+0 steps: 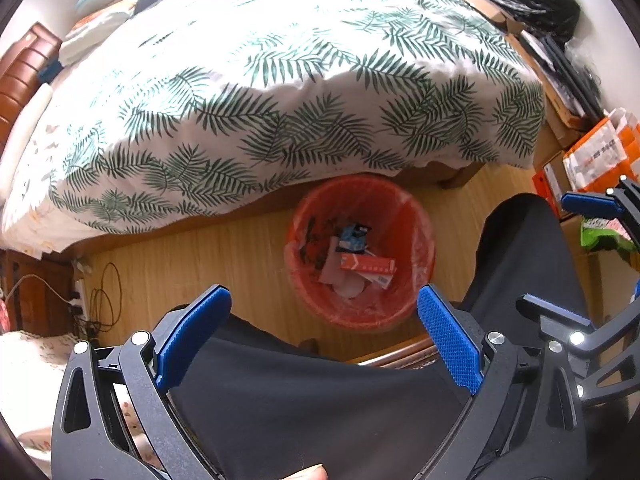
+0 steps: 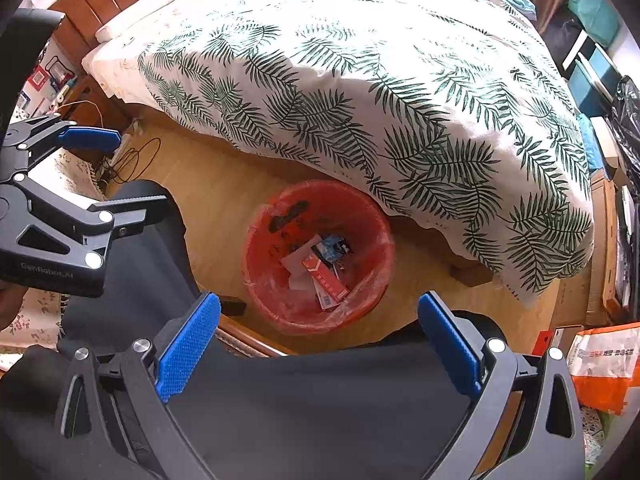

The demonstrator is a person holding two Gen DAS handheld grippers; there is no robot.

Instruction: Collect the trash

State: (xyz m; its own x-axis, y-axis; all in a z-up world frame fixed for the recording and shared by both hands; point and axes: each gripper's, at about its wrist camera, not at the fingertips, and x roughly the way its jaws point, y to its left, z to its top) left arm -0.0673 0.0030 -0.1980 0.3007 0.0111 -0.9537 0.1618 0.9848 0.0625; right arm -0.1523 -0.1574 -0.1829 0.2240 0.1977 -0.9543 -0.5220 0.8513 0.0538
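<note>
Both grippers hang above the person's dark-clad lap, pointed down and forward: the left gripper [image 1: 324, 312] spread wide and empty, the right gripper [image 2: 320, 316] likewise. Beyond them a red trash bin [image 2: 260, 276] stands on the wooden floor beside the bed, wrappers [image 2: 326, 278] lying inside.

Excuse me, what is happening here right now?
A seated person holds two grippers above a red bin that stands on the wooden floor beside the bed. Some trash, mostly paper and wrappers, already lies in the bin. The left gripper and the right gripper are both open and hold nothing. The person's dark-trousered legs are below the grippers.
</note>
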